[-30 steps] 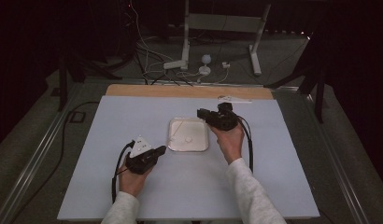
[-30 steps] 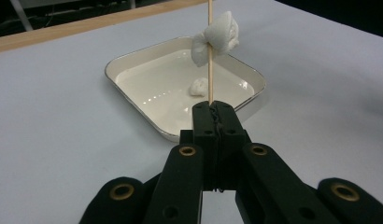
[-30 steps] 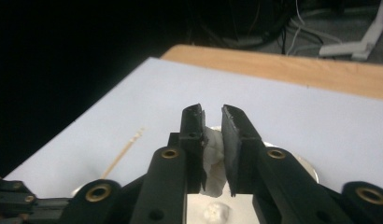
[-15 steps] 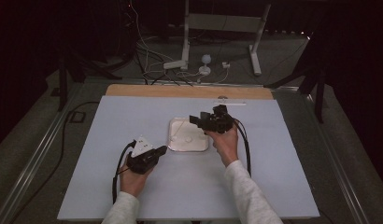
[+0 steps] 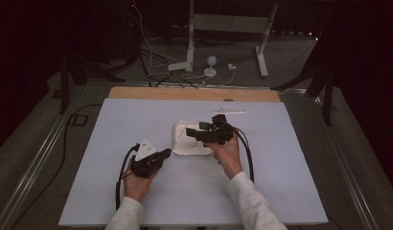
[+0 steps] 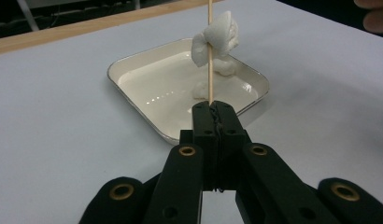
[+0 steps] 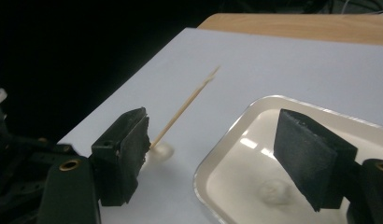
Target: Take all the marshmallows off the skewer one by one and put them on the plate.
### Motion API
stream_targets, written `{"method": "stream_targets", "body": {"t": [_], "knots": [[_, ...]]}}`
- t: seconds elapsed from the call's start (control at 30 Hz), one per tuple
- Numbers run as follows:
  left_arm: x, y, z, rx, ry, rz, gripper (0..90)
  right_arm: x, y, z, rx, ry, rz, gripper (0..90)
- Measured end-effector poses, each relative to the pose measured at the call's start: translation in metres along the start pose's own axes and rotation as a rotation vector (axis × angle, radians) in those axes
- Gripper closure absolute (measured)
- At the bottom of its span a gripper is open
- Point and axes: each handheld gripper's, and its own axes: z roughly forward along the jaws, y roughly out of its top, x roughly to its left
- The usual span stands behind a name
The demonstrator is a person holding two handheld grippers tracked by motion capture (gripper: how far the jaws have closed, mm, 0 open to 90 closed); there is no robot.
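We look down on a pale lavender-white sheet [image 5: 281, 182] that covers the tabletop across the middle and lower frame, with a strip of light wooden table edge [image 5: 194, 94] showing along its far side. Around it lies grey carpeted floor [image 5: 300, 72], with metal rails [image 5: 31, 167] running along the left and right sides. At the upper centre stands a white metal stand [image 5: 223, 28] with two splayed legs, and a tangle of white and black cables [image 5: 185, 72] lies at its foot. The upper corners and edges of the frame fall into darkness.
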Motion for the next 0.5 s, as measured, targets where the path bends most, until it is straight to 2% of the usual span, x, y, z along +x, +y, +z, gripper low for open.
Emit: {"method": "stream_targets", "body": {"t": [0.23, 0.5], "knots": [[0.000, 0.001, 0.000, -0.008, 0.007, -0.002, 90.0, 0.012, -0.009, 0.009, 0.032, 0.052, -0.011, 27.8], [-0.002, 0.002, 0.000, -0.017, 0.008, -0.001, 90.0, 0.021, -0.017, 0.019, 0.069, 0.111, -0.022, 40.5]]}}
